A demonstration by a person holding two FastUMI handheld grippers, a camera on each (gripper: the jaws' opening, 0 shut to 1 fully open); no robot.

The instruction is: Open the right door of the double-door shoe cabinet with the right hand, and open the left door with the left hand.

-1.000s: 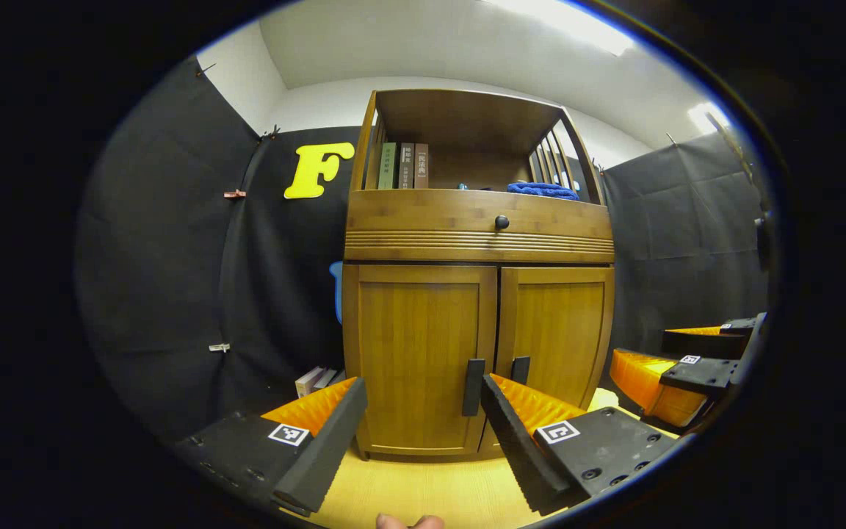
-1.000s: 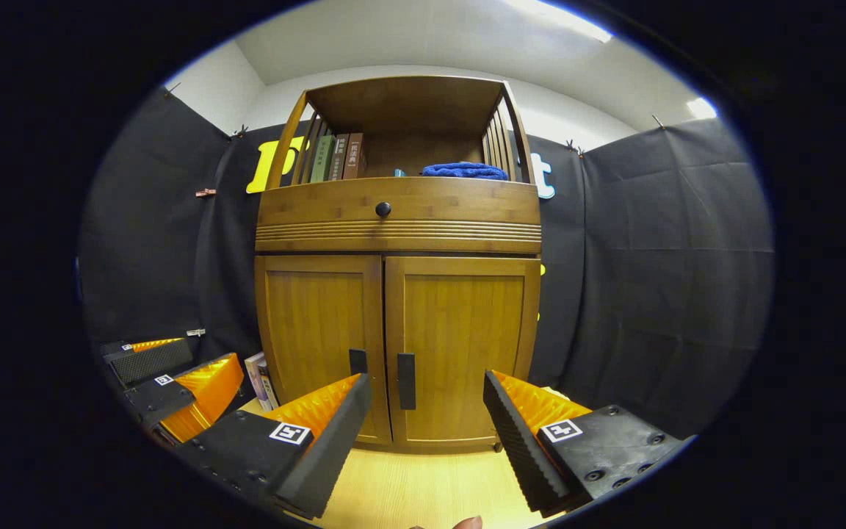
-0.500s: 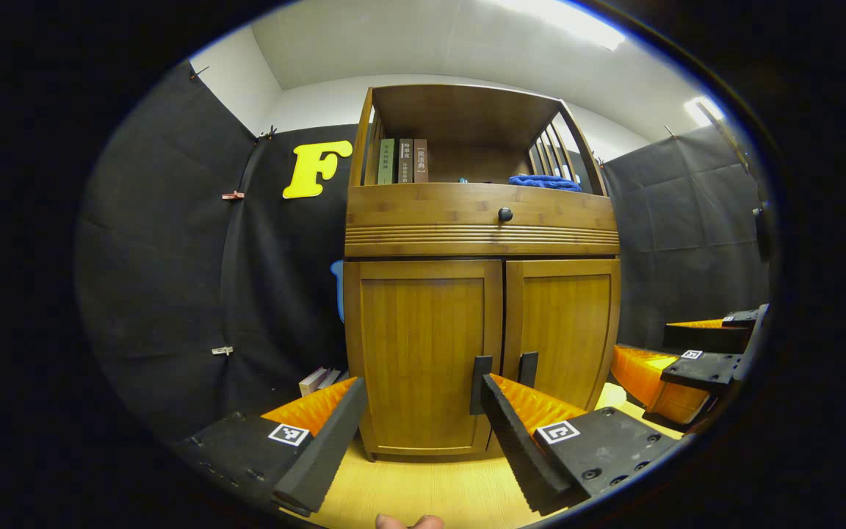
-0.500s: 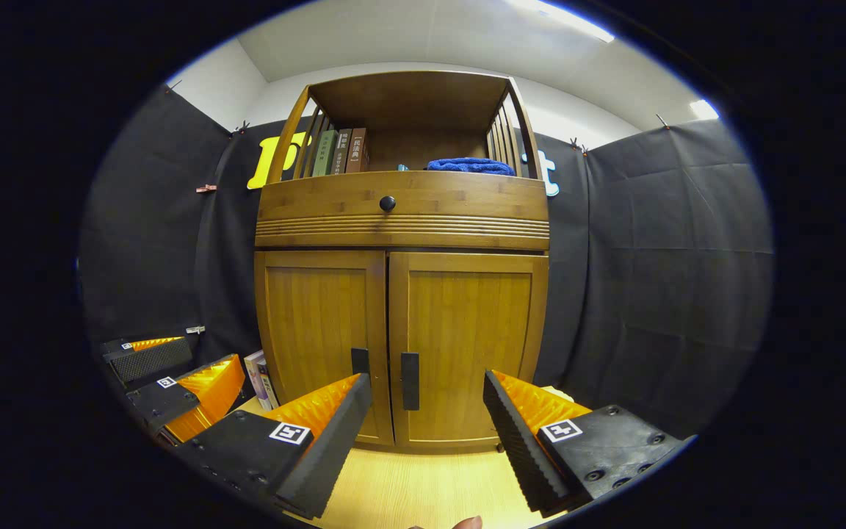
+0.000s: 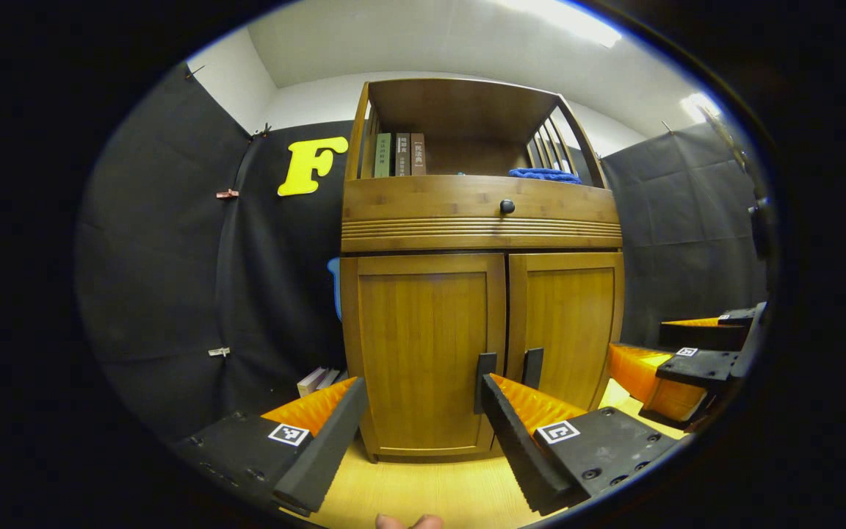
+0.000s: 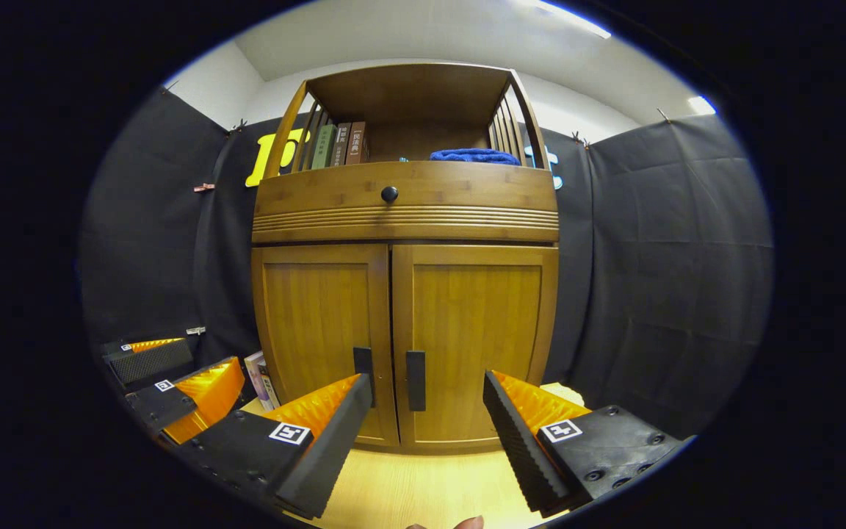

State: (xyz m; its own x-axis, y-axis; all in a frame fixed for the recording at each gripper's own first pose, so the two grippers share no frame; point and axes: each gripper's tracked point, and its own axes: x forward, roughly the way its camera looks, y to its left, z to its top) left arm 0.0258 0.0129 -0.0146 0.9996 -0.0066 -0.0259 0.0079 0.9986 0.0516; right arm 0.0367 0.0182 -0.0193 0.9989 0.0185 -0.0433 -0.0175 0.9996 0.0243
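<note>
The left gripper (image 5: 419,422) stands wide open with nothing between its ribbed, wedge-shaped fingers, short of the left door (image 5: 423,353). The right gripper (image 6: 423,419) is equally spread and empty, facing the right door (image 6: 476,342). Both flat-panelled wooden doors of the shoe cabinet (image 6: 405,220) are closed, each carrying one dark upright bar handle (image 6: 415,380) near the centre seam. Above them sits one drawer with a round dark knob (image 6: 389,194). The open shelf holds three upright books (image 6: 338,145) and one folded blue cloth (image 6: 474,156). The floor (image 6: 423,488) is pale wood-grain.
</note>
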